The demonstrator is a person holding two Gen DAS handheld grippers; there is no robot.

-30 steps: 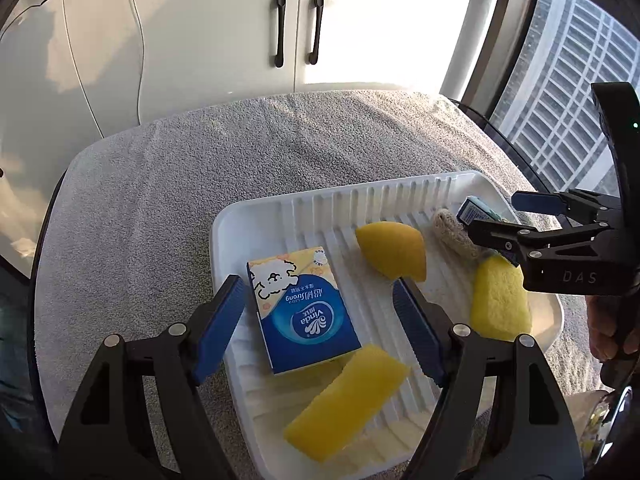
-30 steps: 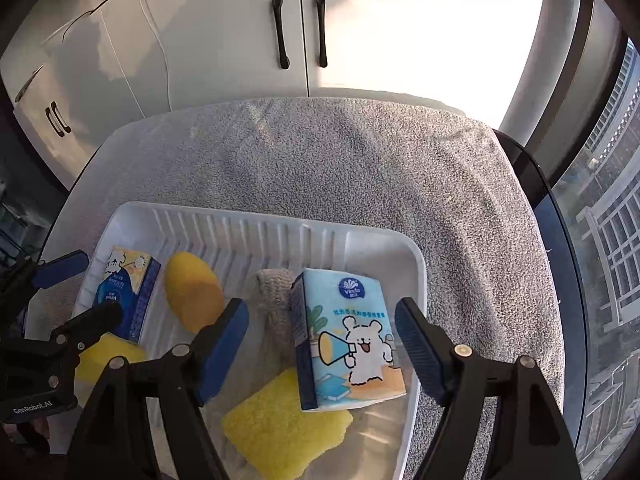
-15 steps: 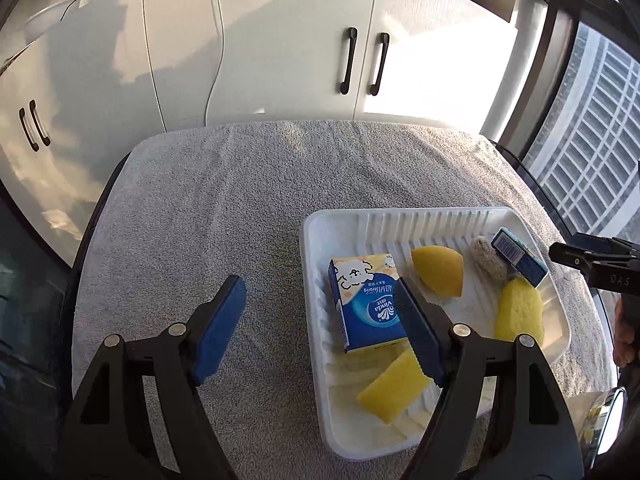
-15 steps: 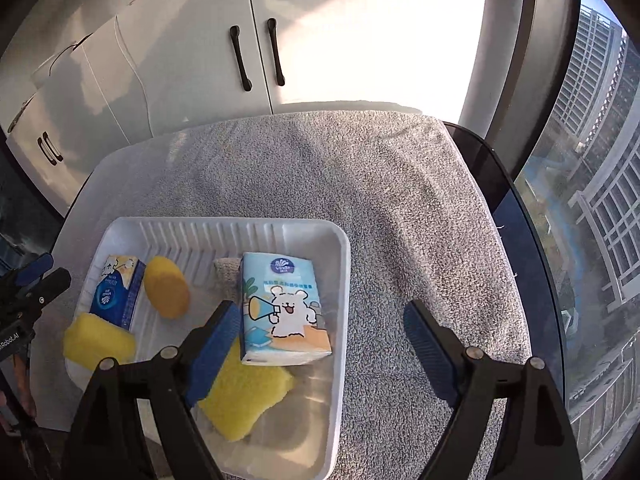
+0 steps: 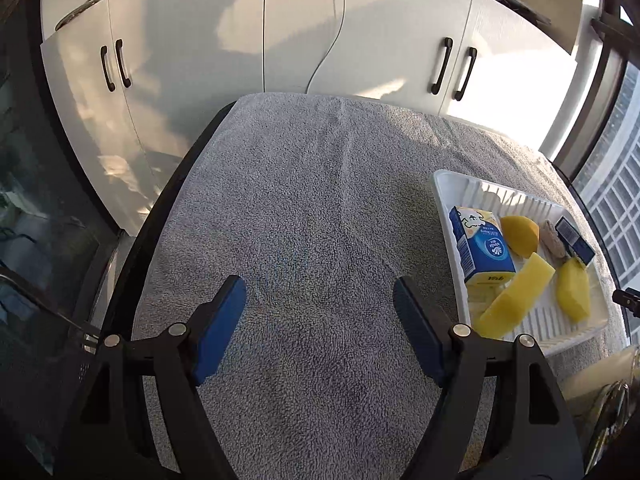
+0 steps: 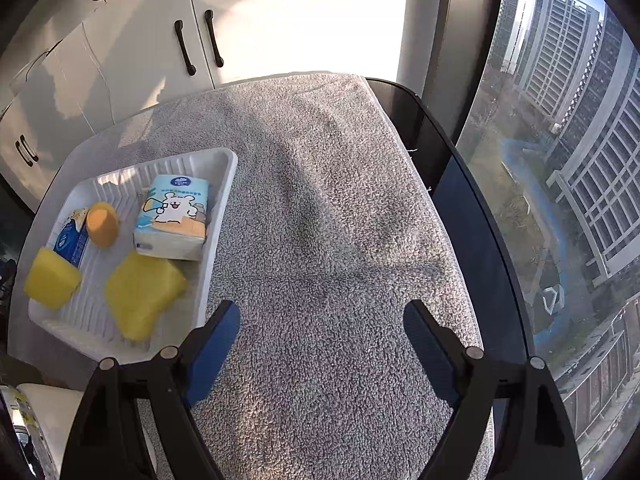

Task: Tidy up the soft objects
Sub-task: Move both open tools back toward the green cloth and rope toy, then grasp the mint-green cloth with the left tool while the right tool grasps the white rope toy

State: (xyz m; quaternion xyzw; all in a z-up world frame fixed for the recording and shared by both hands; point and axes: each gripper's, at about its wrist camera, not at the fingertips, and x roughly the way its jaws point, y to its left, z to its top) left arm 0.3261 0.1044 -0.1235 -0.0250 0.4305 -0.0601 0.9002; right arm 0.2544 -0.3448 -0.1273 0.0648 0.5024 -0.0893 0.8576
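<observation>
Soft objects, namely two tissue packs (image 6: 174, 218) and yellow sponges (image 6: 142, 294), lie in a white tray (image 6: 224, 184) off to the left of the right claw (image 6: 322, 350). That same tray sits right of the left claw (image 5: 320, 326). Both claws gape wide and empty over the grey towel (image 5: 312, 208) on the counter.

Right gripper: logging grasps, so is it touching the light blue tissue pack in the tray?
Apart. The right wrist view shows the right gripper open over bare towel, with the light blue tissue pack lying inside the tray.

A grey towel (image 6: 332, 220) covers the table. The white plastic tray (image 6: 222, 196) sits on it, holding yellow sponges (image 6: 140, 292) and tissue packs (image 6: 176, 216).
</observation>
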